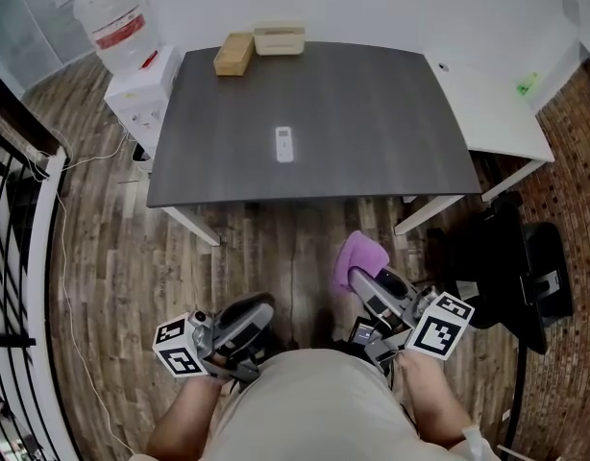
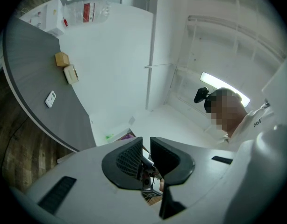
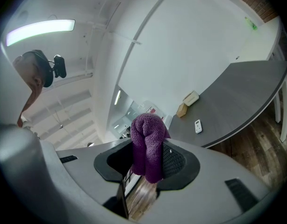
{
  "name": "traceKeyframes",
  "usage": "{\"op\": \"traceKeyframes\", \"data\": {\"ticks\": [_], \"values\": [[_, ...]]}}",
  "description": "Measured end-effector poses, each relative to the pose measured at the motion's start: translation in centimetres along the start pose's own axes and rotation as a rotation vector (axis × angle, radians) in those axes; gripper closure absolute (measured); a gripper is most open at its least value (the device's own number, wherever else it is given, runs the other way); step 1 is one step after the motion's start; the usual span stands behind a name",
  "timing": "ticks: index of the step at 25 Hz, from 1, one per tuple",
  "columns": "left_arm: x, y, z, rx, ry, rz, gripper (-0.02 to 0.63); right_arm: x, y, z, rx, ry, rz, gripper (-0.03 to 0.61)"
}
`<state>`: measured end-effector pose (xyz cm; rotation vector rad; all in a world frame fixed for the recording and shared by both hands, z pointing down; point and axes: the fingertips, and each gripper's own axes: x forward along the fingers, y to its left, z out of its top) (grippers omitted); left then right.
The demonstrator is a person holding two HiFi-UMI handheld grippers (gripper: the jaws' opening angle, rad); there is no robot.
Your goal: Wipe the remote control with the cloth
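The white remote control [image 1: 284,144] lies flat near the middle of the dark grey table [image 1: 372,113]; it is also small in the left gripper view [image 2: 50,98] and the right gripper view [image 3: 197,126]. Both grippers are held low near the person's body, over the wooden floor and short of the table's near edge. My right gripper [image 1: 357,281] is shut on a folded purple cloth [image 1: 360,254], which bulges up between its jaws [image 3: 148,143]. My left gripper [image 1: 257,313] holds nothing; its jaws [image 2: 146,148] stand a narrow gap apart.
Two boxes, a brown one [image 1: 233,53] and a pale one [image 1: 279,39], sit at the table's far edge. A water dispenser [image 1: 132,75] stands at the far left corner, a white table [image 1: 497,104] at the right, a black chair [image 1: 526,267] beside my right gripper, and a black railing [image 1: 12,257] at left.
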<state>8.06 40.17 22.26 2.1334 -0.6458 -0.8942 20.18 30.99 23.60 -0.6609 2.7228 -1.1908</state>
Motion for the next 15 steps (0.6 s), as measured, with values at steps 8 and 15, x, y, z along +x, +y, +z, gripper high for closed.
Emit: {"op": "traceKeyframes", "data": {"ticks": [8, 15], "values": [[0.20, 0.24, -0.79, -0.047, 0.023, -0.003, 0.563, 0.65, 0.01, -0.82, -0.017, 0.045, -0.019, 0.430], [0.32, 0.31, -1.02, -0.071, 0.010, -0.015, 0.563, 0.38, -0.01, -0.62, -0.028, 0.042, -0.018, 0.430]]}}
